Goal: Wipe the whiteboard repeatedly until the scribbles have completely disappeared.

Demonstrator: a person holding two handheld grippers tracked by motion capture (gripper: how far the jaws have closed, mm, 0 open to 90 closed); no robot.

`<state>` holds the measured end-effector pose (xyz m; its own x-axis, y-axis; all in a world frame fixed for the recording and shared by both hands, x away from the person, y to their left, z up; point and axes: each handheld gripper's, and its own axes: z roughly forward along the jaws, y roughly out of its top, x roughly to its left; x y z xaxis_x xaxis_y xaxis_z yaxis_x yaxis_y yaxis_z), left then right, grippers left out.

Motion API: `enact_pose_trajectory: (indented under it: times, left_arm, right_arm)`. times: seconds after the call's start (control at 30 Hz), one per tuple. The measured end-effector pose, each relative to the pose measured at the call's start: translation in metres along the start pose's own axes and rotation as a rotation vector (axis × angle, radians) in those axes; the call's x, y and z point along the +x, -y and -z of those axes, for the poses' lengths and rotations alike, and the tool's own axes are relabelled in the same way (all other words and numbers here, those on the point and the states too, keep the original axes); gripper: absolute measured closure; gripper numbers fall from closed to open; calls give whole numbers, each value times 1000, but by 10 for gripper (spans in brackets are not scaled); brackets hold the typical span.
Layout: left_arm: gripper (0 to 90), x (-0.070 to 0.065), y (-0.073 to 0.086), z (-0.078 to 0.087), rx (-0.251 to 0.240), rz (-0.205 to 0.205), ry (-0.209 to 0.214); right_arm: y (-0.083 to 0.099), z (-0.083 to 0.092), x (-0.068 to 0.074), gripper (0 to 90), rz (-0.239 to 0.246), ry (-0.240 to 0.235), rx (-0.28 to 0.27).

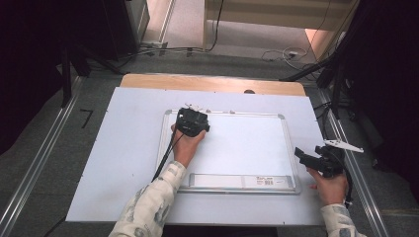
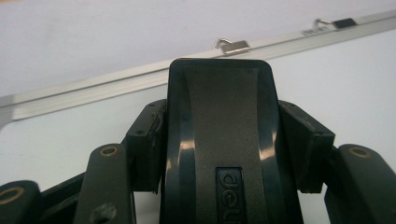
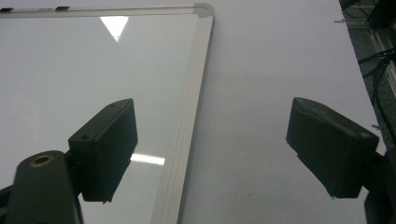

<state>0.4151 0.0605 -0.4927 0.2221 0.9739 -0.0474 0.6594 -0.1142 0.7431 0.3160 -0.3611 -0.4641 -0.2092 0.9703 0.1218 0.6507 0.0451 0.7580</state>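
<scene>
I am holding the right gripper (image 1: 302,157), jaws wide and nothing between them, over the whiteboard's (image 1: 247,143) right frame edge, open table (image 1: 123,163) beyond. Farther in, I am clamping the left gripper (image 1: 193,121) on the black eraser (image 2: 219,140), near the board's far edge.

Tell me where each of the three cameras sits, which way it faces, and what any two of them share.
High view: above the person's side, looking forward and down on the table; both forearms, left gripper, right gripper.
Left gripper view: rides the left gripper, jaws clamped on a black eraser, facing the whiteboard top frame.
Right gripper view: rides the right gripper, jaws apart, over the whiteboard's right edge.
Shared: all three show the whiteboard's silver frame.
</scene>
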Motion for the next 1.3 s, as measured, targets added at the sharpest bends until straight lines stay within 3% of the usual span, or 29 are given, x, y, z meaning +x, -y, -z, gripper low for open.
enact_pose_trajectory:
  times: [0.27, 0.7, 0.93, 1.3]
  left_arm:
    - [406, 33, 3, 5, 0, 46, -48]
    - [406, 48, 17, 21, -2, 68, -80]
    - [407, 34, 30, 34, 10, 33, -58]
    - [406, -18, 37, 38, 21, -46, 20]
  right_arm:
    - [1, 0, -2, 150, -4, 4, 1]
    - [1, -1, 0, 150, 4, 4, 6]
    - [0, -1, 2, 150, 4, 6, 6]
    - [-1, -3, 7, 150, 16, -1, 6]
